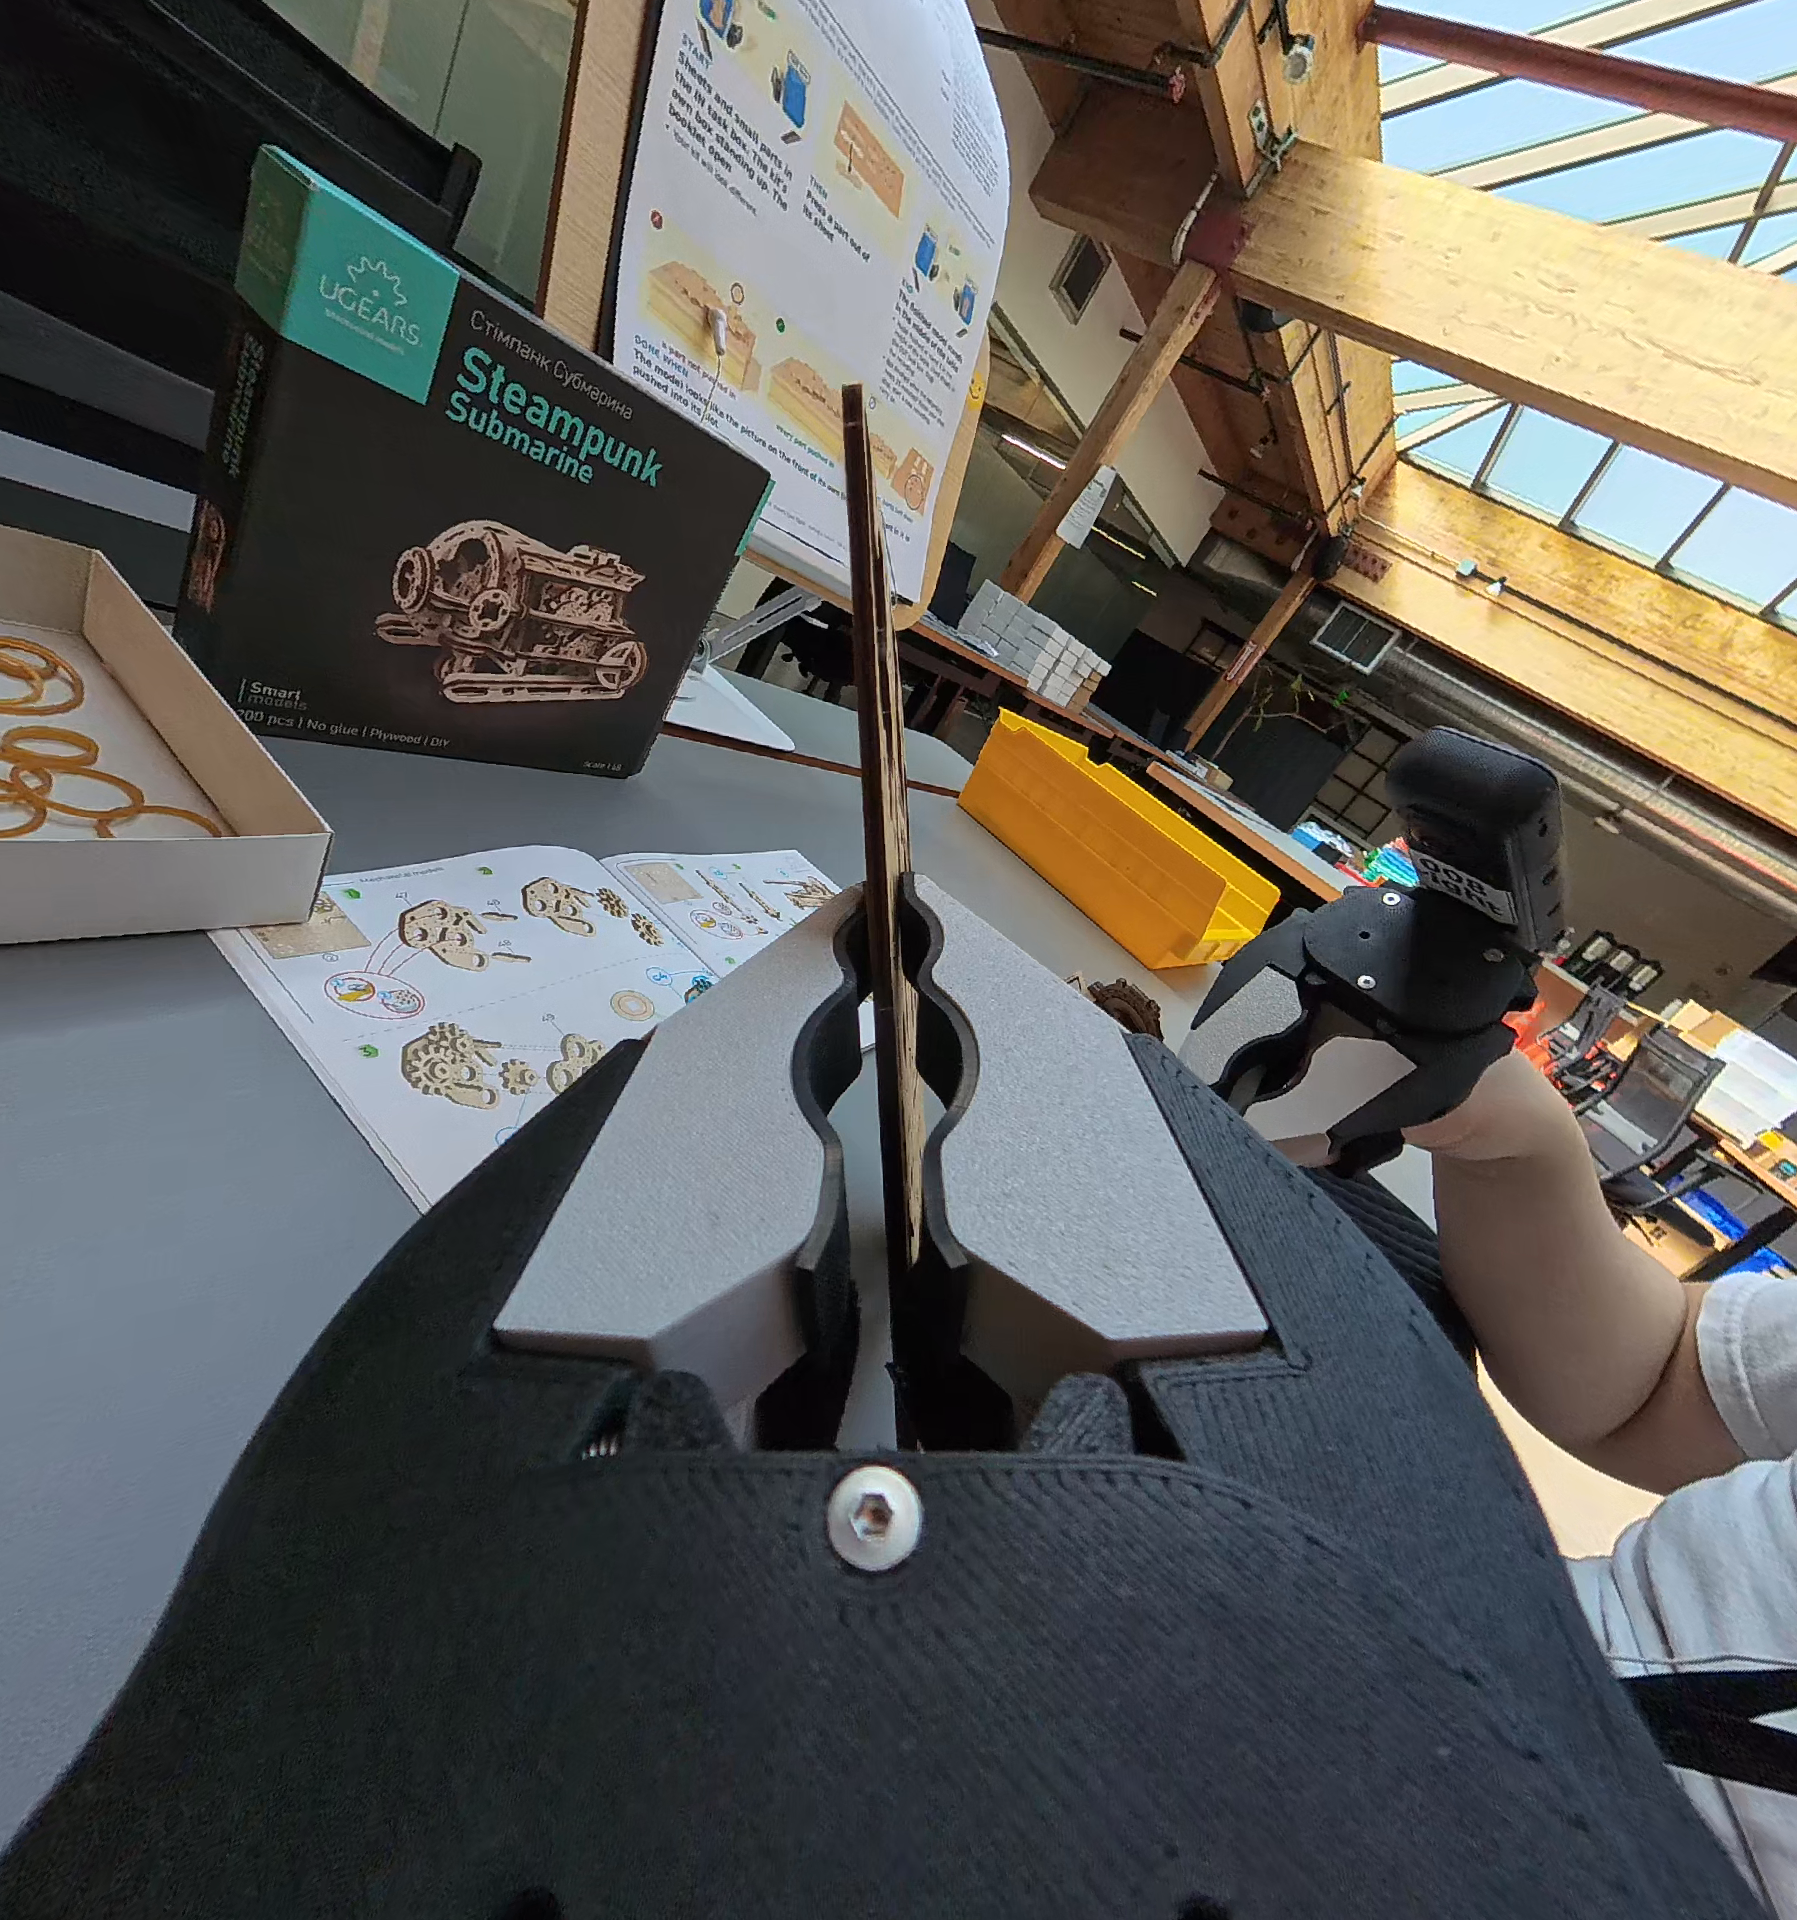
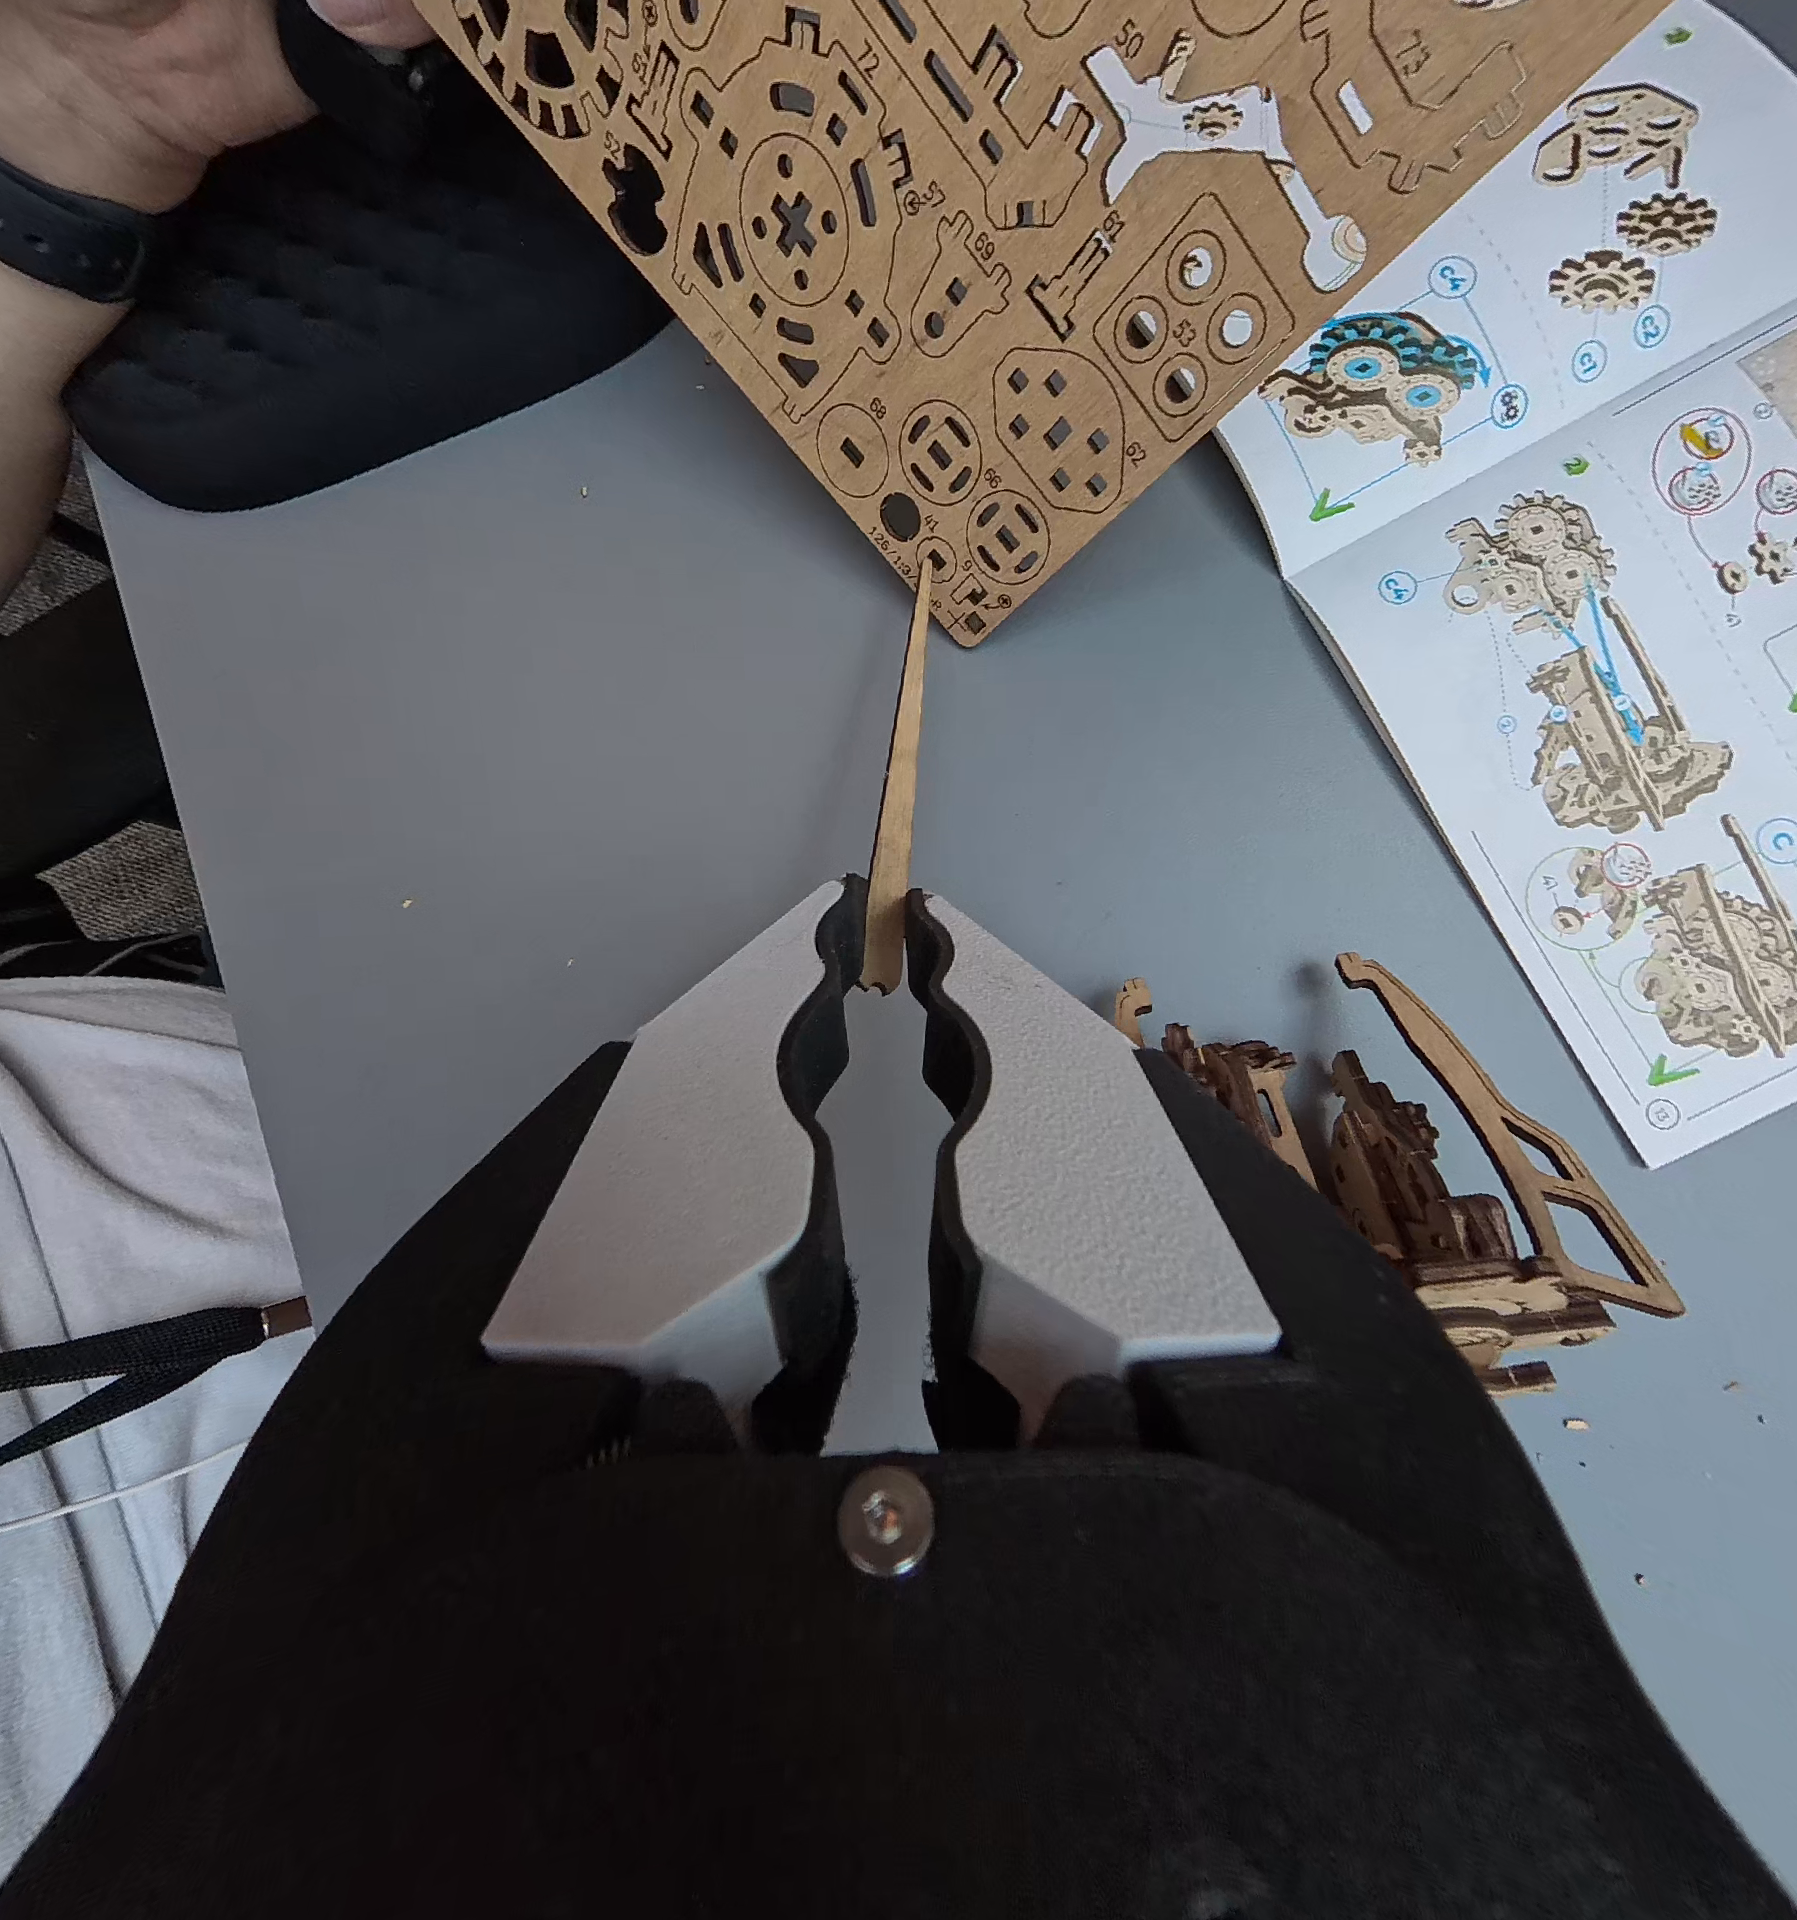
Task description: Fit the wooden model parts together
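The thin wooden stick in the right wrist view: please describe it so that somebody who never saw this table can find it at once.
Start at the flat plywood parts sheet held over the grey table. From its lowest corner a pale, narrow wooden stick runs down into the right gripper, which pinches its wider end. Unlike the dark, part-built model beside the gripper, it is one plain tapering sliver, its tip touching a small round part in the sheet.

Tan laser-cut plywood sheet (image 2: 977, 260) patterned with dark cut outlines; plain grey surface (image 2: 561, 727); yellow plastic bin (image 1: 1112, 842); black-and-teal cardboard box (image 1: 458, 499).
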Tool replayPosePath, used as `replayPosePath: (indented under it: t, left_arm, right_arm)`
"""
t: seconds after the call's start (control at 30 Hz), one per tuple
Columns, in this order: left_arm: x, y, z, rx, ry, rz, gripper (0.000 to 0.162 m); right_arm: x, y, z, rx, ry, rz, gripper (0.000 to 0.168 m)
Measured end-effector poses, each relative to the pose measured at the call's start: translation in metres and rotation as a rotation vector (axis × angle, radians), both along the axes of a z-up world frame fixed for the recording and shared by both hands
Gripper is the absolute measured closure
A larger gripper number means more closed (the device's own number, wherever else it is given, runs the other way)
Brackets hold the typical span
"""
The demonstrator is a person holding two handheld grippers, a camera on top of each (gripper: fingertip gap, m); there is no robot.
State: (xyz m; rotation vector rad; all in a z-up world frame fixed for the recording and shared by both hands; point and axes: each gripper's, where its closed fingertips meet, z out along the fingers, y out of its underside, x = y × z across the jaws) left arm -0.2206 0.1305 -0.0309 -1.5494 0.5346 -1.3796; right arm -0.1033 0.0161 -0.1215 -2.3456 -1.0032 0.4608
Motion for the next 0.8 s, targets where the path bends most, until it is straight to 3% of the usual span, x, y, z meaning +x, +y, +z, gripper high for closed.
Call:
replayPosePath:
  t: [0.5,0.8]
  left_arm:
    - [0.005,-0.008,0.003,0.047,0.021,-0.011,0.161]
    - [0.001,-0.006,0.006,0.021,-0.019,-0.006,0.161]
  right_arm:
    - [-0.008,0.007,0.003,-0.066,0.09,-0.06,0.162]
    - [-0.027,0.017,0.007,0.052,0.039,-0.06,0.163]
